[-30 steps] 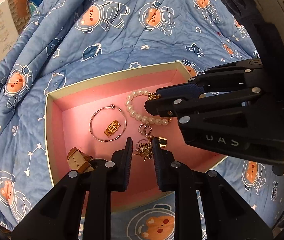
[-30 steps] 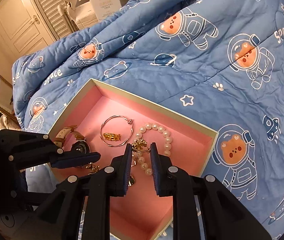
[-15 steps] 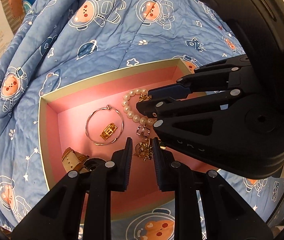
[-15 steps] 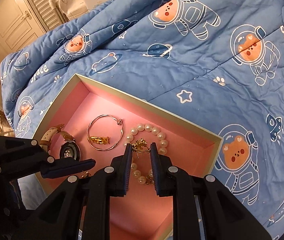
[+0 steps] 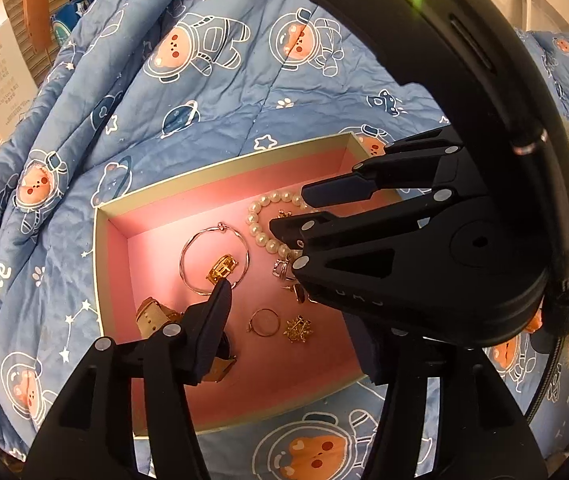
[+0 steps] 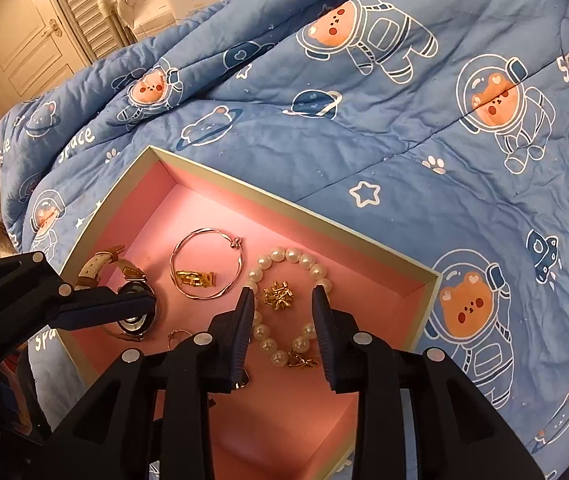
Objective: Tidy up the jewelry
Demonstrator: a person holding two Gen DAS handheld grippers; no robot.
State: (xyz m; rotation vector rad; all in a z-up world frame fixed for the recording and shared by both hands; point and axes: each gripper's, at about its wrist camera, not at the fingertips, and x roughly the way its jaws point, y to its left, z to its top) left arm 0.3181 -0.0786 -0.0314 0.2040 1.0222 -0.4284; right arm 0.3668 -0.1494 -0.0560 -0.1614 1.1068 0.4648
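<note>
Left wrist view: a shallow pink-lined box [image 5: 112,272] sits on a blue quilt [image 5: 212,92] printed with astronaut bears. Inside lie a thin bangle [image 5: 188,252] with a gold clasp piece [image 5: 222,270] within its loop, a pearl bracelet [image 5: 262,232], a tan-strapped watch [image 5: 152,314], a small ring [image 5: 265,322] and a gold snowflake charm [image 5: 298,329]. The left gripper [image 5: 296,320] hovers over the ring and charm with its jaws spread wide, holding nothing; only its left finger shows clearly, since the right gripper [image 5: 304,212] crosses in front from the right. More small gold pieces peek out beneath that gripper, too hidden to name.

Right wrist view: the right gripper [image 6: 280,300] hangs above the pearl bracelet [image 6: 304,264], jaws apart and empty, framing a gold charm [image 6: 279,294] lying inside the pearl loop. The bangle [image 6: 182,256], clasp piece [image 6: 196,279] and watch [image 6: 136,300] lie to the left, beside the left gripper's finger [image 6: 104,308].

As a judgement, the task looks nearly done: every piece visible rests in the box and none shows on the quilt. What may remain is tidying the pieces.
</note>
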